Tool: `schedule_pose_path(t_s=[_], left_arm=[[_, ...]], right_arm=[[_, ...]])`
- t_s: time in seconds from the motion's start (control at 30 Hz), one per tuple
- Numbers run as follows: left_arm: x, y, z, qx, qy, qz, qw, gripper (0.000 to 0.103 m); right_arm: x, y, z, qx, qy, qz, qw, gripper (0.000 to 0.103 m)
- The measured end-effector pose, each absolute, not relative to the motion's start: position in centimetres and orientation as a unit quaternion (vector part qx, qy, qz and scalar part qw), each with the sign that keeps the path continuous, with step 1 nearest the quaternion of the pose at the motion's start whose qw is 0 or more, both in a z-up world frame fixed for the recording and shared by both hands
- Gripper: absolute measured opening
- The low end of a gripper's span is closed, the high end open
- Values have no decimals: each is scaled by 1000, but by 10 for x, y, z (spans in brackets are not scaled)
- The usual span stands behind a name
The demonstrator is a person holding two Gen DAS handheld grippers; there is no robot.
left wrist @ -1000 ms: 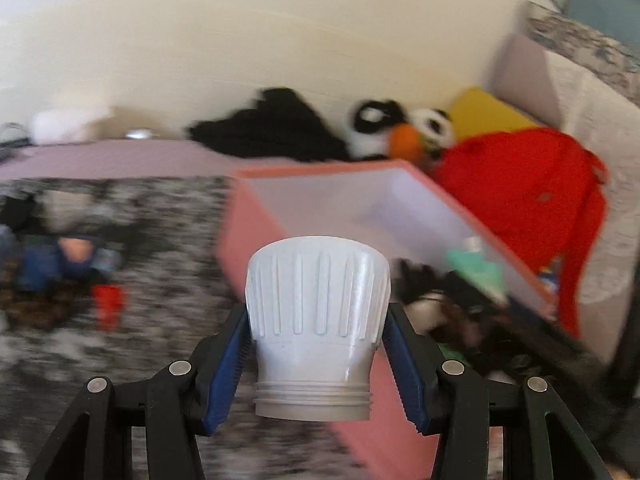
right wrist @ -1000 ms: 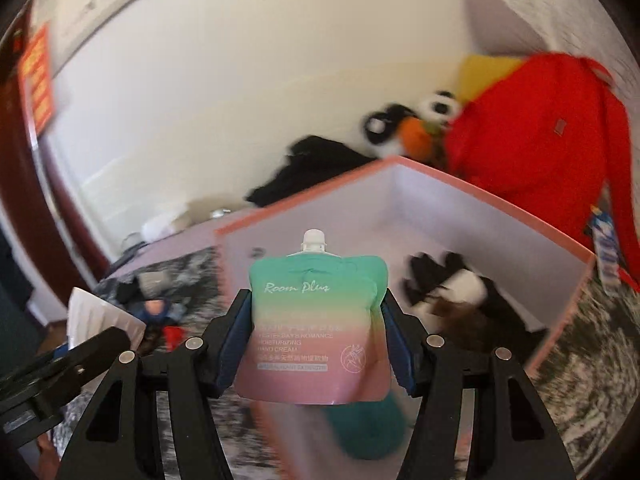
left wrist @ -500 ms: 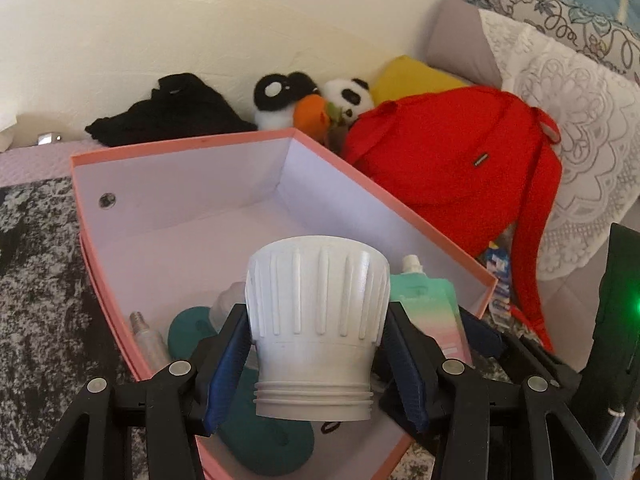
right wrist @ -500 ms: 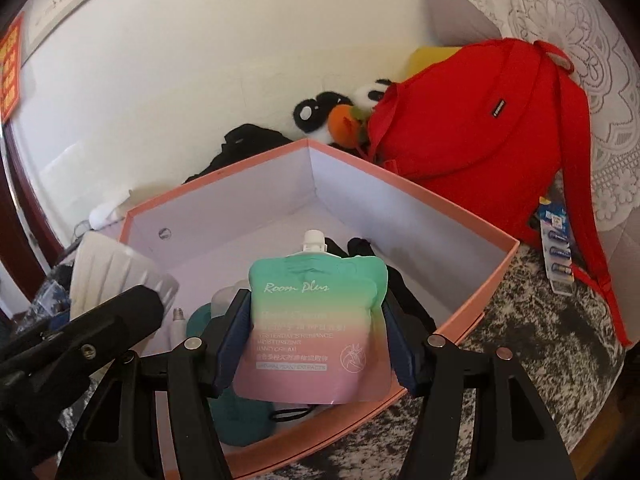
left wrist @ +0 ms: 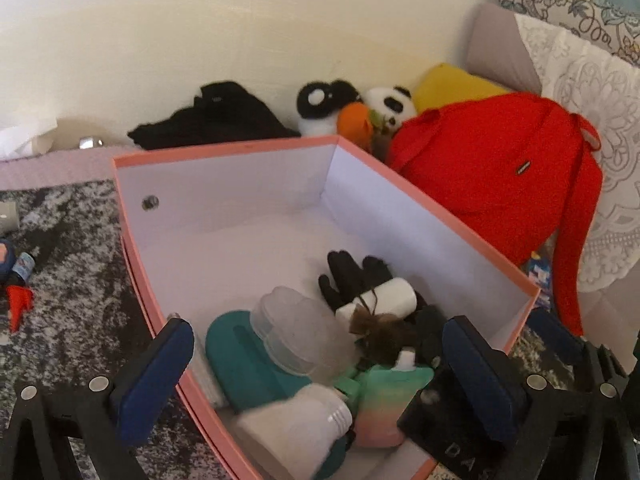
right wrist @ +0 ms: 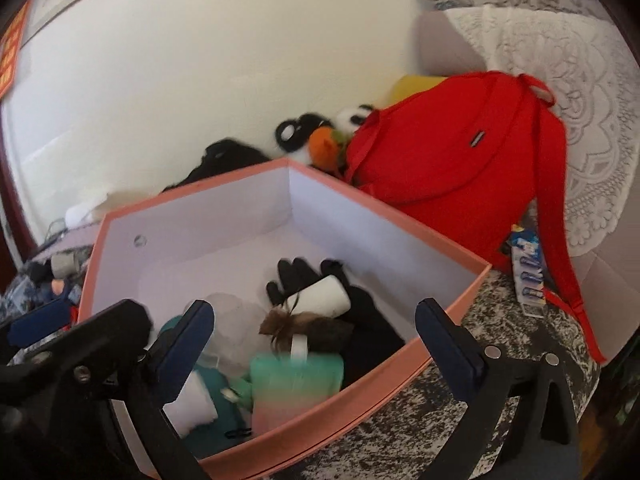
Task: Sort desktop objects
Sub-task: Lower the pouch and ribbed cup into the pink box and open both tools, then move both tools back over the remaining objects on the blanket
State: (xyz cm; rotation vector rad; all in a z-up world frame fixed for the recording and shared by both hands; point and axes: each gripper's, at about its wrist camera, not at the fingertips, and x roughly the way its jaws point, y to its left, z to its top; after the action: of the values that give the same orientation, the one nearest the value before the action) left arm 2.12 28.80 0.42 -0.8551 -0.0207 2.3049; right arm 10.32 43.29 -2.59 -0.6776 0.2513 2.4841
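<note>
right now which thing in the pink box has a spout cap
The gradient green-to-pink pouch, near the front wall of the pink box; its white spout points up.

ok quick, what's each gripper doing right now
Left gripper: open, empty, above the pink cardboard box.
Right gripper: open, empty, above the same box.

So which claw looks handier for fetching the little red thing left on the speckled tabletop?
Probably the left claw: open, empty, and the small red object lies on its side of the pink box.
</note>
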Motion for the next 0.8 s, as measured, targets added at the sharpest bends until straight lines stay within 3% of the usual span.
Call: schedule_pose_path(t_s=[0.27, 0.43, 0.8], left_arm=[[27, 253, 35, -295, -1, 908, 298, 102], [30, 226, 46, -272, 0, 932, 241, 102], [56, 209, 56, -220, 56, 938, 261, 102]], right_arm=[[108, 395, -3, -140, 42, 954, 262, 103], [86, 386, -9, -132, 105, 967, 192, 103], [55, 372, -21, -120, 154, 966, 170, 95]])
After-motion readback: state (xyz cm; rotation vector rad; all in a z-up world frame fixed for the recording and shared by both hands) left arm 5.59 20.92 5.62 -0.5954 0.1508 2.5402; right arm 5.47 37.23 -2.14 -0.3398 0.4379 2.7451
